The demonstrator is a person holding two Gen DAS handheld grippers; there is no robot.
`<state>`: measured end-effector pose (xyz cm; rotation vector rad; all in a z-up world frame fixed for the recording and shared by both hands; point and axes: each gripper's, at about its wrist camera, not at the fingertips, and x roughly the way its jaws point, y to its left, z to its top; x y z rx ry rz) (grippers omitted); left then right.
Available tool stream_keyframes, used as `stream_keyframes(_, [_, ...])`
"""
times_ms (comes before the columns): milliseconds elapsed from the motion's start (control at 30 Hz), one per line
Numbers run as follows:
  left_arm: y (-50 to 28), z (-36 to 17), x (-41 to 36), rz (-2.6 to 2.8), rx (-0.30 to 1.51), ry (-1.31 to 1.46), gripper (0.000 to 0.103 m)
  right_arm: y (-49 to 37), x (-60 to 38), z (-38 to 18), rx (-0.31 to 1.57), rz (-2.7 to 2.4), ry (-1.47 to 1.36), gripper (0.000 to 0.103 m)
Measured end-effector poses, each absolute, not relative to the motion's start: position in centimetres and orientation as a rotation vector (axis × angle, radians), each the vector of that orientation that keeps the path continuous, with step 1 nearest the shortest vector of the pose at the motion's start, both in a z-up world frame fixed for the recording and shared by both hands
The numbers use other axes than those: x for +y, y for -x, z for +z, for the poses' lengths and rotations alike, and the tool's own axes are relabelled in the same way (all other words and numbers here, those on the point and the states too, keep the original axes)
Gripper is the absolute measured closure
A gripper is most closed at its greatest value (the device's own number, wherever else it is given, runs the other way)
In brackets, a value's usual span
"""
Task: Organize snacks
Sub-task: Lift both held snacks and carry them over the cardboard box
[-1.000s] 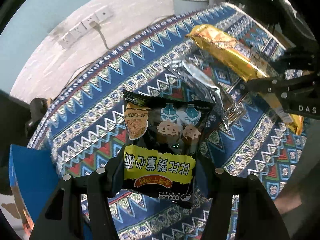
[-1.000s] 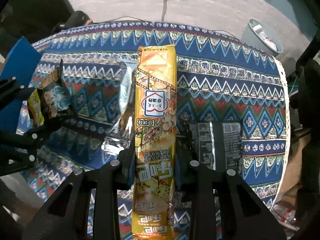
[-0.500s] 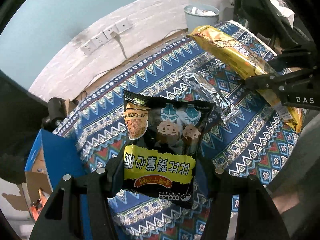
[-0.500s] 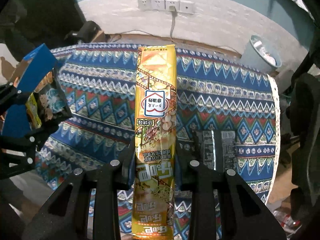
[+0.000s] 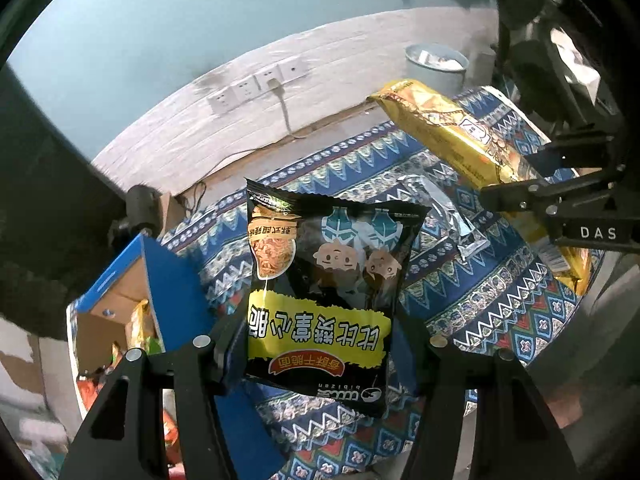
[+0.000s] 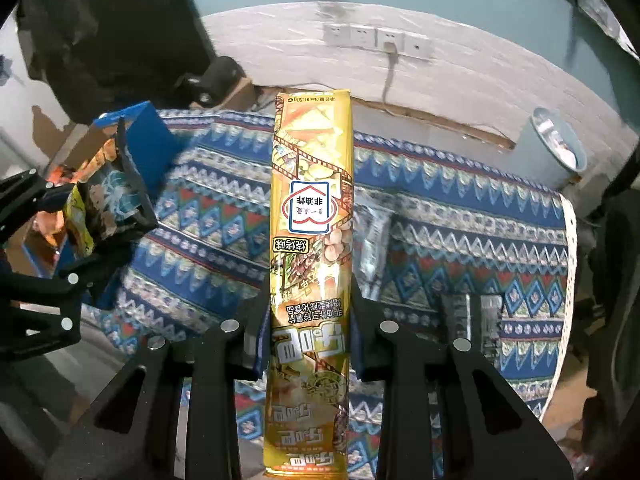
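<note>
My left gripper (image 5: pixel 320 344) is shut on a black and yellow snack bag (image 5: pixel 324 280) and holds it in the air above the patterned table cloth (image 5: pixel 500 312). The bag also shows at the left of the right wrist view (image 6: pixel 104 208). My right gripper (image 6: pixel 310 320) is shut on a long gold snack pack (image 6: pixel 312 216), held upright above the cloth; it also shows in the left wrist view (image 5: pixel 460 136). A blue cardboard box (image 5: pixel 160 280) with snacks inside stands open at the table's left edge. It also shows in the right wrist view (image 6: pixel 140 144).
A silver foil packet (image 5: pixel 448 208) lies on the cloth between the grippers. A dark packet (image 6: pixel 476 316) lies on the cloth at the right. A grey bin (image 6: pixel 556 148) stands on the floor beyond the table. Wall sockets (image 6: pixel 376 40) with a cable are behind.
Both grippers have risen and pulled back with their snacks, so the table looks farther and more wall shows. The blue box has come further into view at the left.
</note>
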<state>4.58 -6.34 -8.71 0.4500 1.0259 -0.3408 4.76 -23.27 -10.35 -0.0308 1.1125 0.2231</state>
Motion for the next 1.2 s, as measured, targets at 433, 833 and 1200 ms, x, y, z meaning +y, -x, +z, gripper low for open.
stream_keyframes(433, [-4.5, -7.0, -1.0, -0.239, 0.993, -0.390, 0.042, -6.5, -16.7, -8.5, 1.083, 0.339, 0.071, 0.074])
stream_keyframes(833, [-4.3, -6.2, 4.4, -0.157, 0.985, -0.320, 0.042, -8.3, -10.5, -7.9, 1.081, 0.436, 0.108, 0.074])
stream_keyframes(1200, [-4.3, -6.3, 10.1, -0.067, 0.989, -0.259, 0.042, -10.1, -4.3, -7.5, 1.071, 0.527, 0.135, 0.074])
